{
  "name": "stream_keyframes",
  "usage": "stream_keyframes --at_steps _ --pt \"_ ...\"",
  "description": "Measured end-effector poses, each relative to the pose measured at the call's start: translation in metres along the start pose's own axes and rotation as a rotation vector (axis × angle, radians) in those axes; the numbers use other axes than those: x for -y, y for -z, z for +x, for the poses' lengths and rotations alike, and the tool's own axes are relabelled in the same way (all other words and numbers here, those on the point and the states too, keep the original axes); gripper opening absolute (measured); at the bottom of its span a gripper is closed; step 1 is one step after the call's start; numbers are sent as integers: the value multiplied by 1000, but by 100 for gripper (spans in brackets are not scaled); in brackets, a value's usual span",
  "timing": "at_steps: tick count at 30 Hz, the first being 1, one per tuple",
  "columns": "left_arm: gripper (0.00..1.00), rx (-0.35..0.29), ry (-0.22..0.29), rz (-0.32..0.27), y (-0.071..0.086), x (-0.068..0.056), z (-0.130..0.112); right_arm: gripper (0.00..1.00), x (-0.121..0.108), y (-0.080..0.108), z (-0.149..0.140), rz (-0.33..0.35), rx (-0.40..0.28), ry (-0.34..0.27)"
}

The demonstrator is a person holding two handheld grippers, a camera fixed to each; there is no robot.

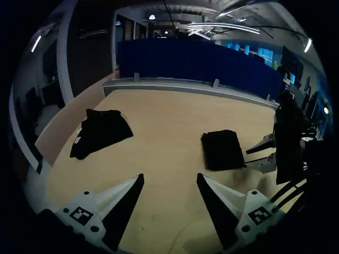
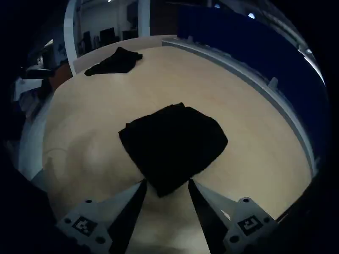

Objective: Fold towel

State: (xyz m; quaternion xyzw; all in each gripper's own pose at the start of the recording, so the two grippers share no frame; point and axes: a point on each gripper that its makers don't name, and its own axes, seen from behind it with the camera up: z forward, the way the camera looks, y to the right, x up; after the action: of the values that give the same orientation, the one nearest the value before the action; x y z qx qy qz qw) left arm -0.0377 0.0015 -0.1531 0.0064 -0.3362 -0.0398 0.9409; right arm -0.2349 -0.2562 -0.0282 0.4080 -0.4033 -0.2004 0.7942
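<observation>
Broad wooden table [image 1: 169,114] bounded at the far edge by a blue partition [image 1: 190,59], with open wood all round a folded dark towel [image 2: 173,142] near the middle and a crumpled dark cloth [image 1: 99,132] well apart, near the table's edge. Right gripper [image 2: 167,180] low at the towel's near corner — jaws apart, corner between the tips, not clamped. Left gripper [image 1: 170,175] over bare wood, jaws apart.

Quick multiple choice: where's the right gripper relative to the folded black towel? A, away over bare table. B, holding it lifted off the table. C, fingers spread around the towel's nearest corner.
C: in the right gripper view the right gripper has its fingers apart on either side of the folded black towel's near corner, and the towel lies flat on the table.
</observation>
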Motion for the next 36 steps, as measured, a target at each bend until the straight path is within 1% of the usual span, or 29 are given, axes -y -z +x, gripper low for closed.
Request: stream_keyframes --at_steps 3,6,9,12,16,18,20,22,25,26,30,36 --pt "92 0 -1 0 -1 -1 0 71 2 -2 -6 6 7 -5" --pt "92 2 1 0 -2 -2 0 66 4 -3 -10 8 12 -8" --pt "92 5 3 0 -3 -2 -1 57 5 -7 -16 18 26 -21" --pt "92 9 4 2 -3 -2 -3 46 5 -11 -20 23 29 -47" --pt "92 10 4 4 -4 -2 -4 26 5 -13 -19 30 25 -84" --pt "92 11 4 4 -6 -2 -4 23 5 -15 -19 31 24 -95" --pt "92 12 2 3 -7 -2 -4 21 6 -15 -20 32 26 -93" --pt "92 12 1 3 -8 -2 -4 13 6 -15 -21 29 27 -89" --pt "92 12 -2 2 -9 -3 -3 4 7 -15 -21 25 28 -81" --pt "92 12 -3 2 -9 -3 -3 3 7 -16 -21 25 28 -80" --pt "92 12 -5 0 -9 -3 -2 2 6 -14 -17 27 20 -79" --pt "92 8 -5 -4 -7 -4 1 2 -1 2 0 16 -14 -56"
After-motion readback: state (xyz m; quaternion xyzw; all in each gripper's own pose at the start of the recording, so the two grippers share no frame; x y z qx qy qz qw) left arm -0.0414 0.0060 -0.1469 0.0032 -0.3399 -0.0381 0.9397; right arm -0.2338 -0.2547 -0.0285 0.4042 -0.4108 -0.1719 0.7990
